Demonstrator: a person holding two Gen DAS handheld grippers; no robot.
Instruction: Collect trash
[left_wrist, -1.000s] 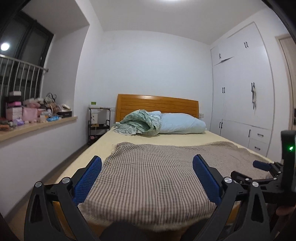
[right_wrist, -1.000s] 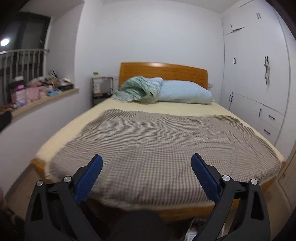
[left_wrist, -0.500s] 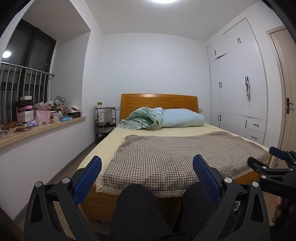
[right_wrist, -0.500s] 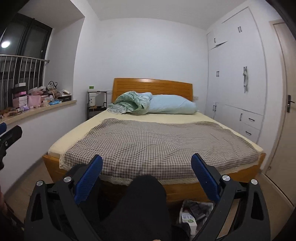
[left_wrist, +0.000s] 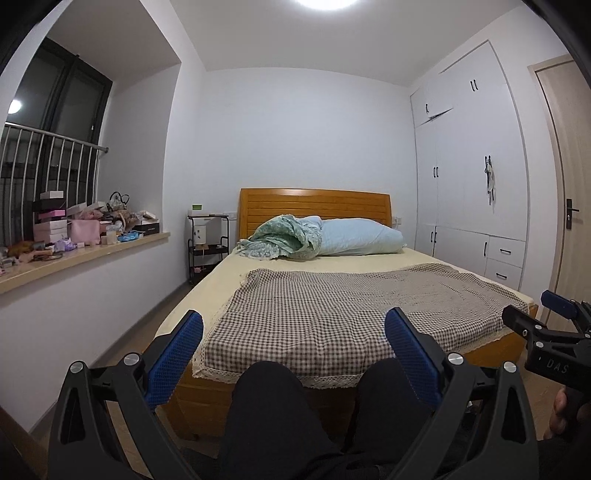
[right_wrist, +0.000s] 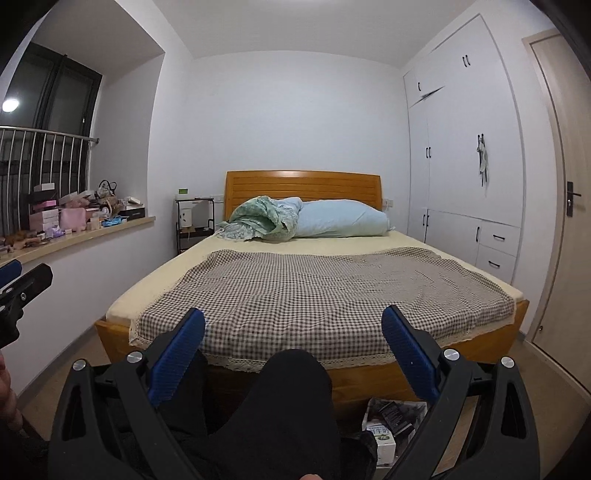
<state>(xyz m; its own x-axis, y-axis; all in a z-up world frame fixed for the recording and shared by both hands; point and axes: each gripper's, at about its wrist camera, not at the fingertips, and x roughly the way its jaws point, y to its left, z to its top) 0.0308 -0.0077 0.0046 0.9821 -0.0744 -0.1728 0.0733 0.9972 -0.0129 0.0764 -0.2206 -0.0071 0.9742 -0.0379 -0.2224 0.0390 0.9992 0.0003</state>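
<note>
Since the trash pile (right_wrist: 391, 424) sits on the floor at the near right foot of the bed (right_wrist: 369, 373), low and just under the right claw (right_wrist: 293, 356), that wide-open claw looks nearer than the equally wide-open left claw (left_wrist: 293, 360).

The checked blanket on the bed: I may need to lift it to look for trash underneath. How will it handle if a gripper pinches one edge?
The checked blanket lies thin and flat with soft ripples, so it is probably light and floppy. Pinched at its lace edge, it would likely drape and drag rather than lift whole.
</note>
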